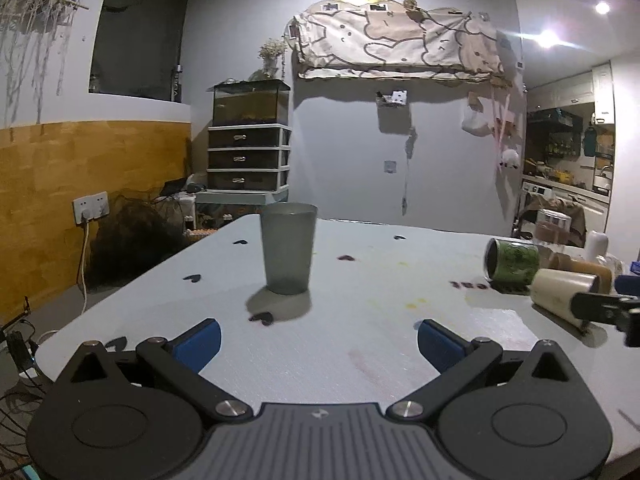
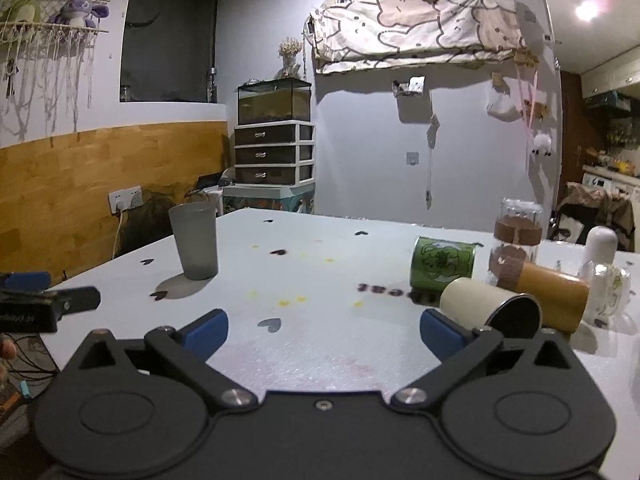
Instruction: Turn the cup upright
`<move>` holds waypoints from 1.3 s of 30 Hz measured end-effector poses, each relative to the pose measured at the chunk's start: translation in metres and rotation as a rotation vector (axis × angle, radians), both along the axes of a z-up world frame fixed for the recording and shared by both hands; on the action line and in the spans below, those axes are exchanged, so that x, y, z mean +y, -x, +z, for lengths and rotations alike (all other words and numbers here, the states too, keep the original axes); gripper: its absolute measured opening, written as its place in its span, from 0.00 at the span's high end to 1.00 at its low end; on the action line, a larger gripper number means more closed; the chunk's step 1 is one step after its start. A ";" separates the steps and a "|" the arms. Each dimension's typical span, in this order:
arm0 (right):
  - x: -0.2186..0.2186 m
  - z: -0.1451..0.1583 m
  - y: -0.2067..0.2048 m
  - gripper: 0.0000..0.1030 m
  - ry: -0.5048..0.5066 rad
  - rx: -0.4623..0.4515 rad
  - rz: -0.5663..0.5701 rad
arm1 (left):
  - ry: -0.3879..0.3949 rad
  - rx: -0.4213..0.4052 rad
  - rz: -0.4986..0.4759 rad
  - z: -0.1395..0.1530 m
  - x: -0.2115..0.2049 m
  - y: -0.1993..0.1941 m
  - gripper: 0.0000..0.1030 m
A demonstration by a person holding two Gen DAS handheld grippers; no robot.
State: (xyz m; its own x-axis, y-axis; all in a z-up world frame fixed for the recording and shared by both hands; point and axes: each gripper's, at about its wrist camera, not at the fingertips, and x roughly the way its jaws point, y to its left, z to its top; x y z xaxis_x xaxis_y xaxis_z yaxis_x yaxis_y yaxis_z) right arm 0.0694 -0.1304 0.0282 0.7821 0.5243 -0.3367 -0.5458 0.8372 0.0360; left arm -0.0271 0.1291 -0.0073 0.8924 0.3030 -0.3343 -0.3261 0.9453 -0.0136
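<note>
Stood upright on the pale, foam-textured worktop [image 1: 360, 344]: a frosted grey tapered cup [image 1: 288, 248], mouth up, ahead of the left gripper [image 1: 318, 338] and slightly toward its left finger, well clear of both blue-padded fingers [image 1: 200, 340]. Spread wide and empty, that gripper, and likewise the right gripper [image 2: 324, 330], grasping nothing.

Lay on their sides ahead of the right finger of the right gripper: a cream cylindrical cup [image 2: 486, 306] with a dark round end facing the camera, just beside the finger; a green printed cup [image 2: 442, 266] farther out; a smooth tan cylinder [image 2: 556, 296] behind the cream one. Stood behind these, a clear glass jar [image 2: 516, 240] banded in brown.

Seen only from the right wrist: the green cup's cartoon print and a small patterned white mug [image 2: 608, 292]. Cut off at the frame edge in the left wrist view, the cream cup, partly hidden by the other gripper's dark finger. Hard to read, the mirrored dark lettering on the worktop.
</note>
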 end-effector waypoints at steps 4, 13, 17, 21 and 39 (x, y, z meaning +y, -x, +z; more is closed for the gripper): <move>0.000 -0.001 0.003 0.00 0.011 -0.007 0.007 | -0.018 -0.006 -0.011 0.001 -0.009 0.002 0.00; 0.000 -0.001 0.005 0.00 0.016 -0.003 0.007 | -0.022 -0.003 0.002 0.001 -0.012 0.004 0.00; -0.001 -0.002 0.005 0.00 0.021 -0.002 0.007 | -0.017 0.005 -0.001 0.001 -0.011 0.003 0.00; 0.000 -0.003 0.005 0.00 0.025 0.000 0.010 | -0.018 0.005 0.005 0.002 -0.010 0.003 0.00; 0.000 -0.004 0.005 0.00 0.026 0.009 0.005 | -0.014 0.008 0.009 0.001 -0.009 0.003 0.00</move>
State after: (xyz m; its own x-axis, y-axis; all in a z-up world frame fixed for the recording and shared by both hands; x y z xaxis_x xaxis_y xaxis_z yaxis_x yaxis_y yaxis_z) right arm 0.0644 -0.1308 0.0245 0.7766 0.5190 -0.3571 -0.5495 0.8353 0.0189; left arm -0.0301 0.1199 -0.0062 0.8871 0.3155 -0.3369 -0.3343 0.9425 0.0026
